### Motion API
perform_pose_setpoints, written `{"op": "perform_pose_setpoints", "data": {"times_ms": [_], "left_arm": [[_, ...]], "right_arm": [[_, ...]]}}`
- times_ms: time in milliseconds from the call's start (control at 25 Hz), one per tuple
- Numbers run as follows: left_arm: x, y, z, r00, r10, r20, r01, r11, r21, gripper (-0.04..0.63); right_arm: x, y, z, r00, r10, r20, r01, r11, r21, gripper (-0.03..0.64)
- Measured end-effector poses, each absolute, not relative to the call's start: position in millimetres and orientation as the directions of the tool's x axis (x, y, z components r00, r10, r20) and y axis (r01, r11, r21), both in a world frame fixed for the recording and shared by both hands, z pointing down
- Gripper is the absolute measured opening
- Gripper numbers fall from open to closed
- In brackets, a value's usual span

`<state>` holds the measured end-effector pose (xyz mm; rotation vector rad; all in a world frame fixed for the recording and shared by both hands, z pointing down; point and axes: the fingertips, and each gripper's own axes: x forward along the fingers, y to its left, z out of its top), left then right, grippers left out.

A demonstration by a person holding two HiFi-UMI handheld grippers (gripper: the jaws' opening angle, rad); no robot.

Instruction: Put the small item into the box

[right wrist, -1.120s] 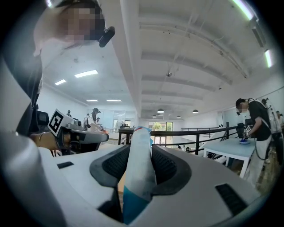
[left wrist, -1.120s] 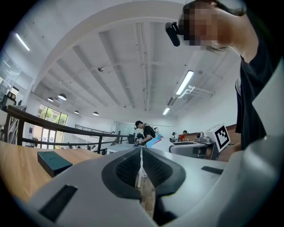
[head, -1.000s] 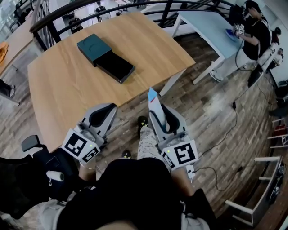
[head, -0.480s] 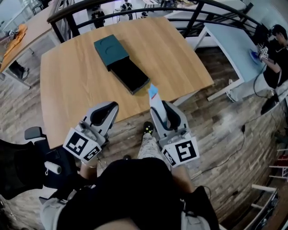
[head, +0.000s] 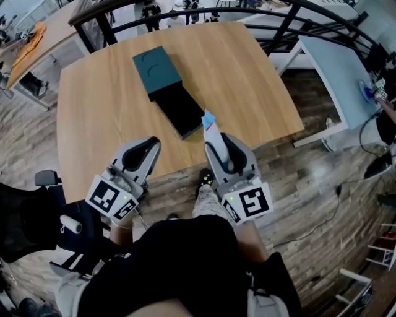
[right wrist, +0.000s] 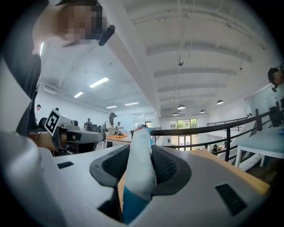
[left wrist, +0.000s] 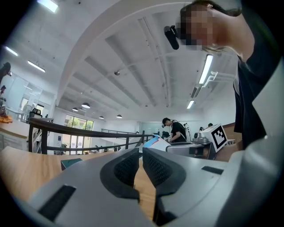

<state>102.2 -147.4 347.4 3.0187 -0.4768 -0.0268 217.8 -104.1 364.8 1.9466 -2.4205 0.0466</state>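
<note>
On the wooden table (head: 93, 117) lies a teal box (head: 158, 69) with its black inner tray (head: 181, 111) slid out toward me. My right gripper (head: 214, 140) is shut on the small item (head: 210, 125), a white tube with a blue tip that sticks up just short of the tray's near corner. In the right gripper view the tube (right wrist: 141, 159) fills the gap of the right gripper (right wrist: 141, 165). My left gripper (head: 146, 147) hovers over the table's near edge, left of the tray. In its own view the left gripper (left wrist: 140, 162) has its jaws together with nothing between them.
A black railing (head: 278, 12) runs behind the table. A light blue table (head: 337, 68) stands to the right, where a person's arm (head: 385, 108) reaches in at the edge. A black chair (head: 37, 210) is at my left, and a cable (head: 334, 198) lies on the wooden floor.
The table and box have come nearer and more central in the head view. Both grippers now reach the table's near edge, the tube's tip close to the tray. The grips are unchanged.
</note>
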Motion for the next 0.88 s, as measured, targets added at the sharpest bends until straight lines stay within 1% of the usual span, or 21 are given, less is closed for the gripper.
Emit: {"op": "perform_pose_setpoints", "data": {"times_ms": [400,880], "left_arm": [[119.0,-185.4,357.6,0.917,-0.398,0.023,-0.398,-0.912,0.101,0.023],[135.0,-236.7,377.4,0.850,-0.523,0.065,-0.527,-0.842,0.117,0.023]], "right_arm": [[238.3,-155.5,371.4,-0.300,-0.953,0.052,-0.954,0.299,-0.027,0.156],[256.1,-219.1,394.1,-0.429,-0.898,0.098,-0.903,0.427,-0.044,0.156]]}}
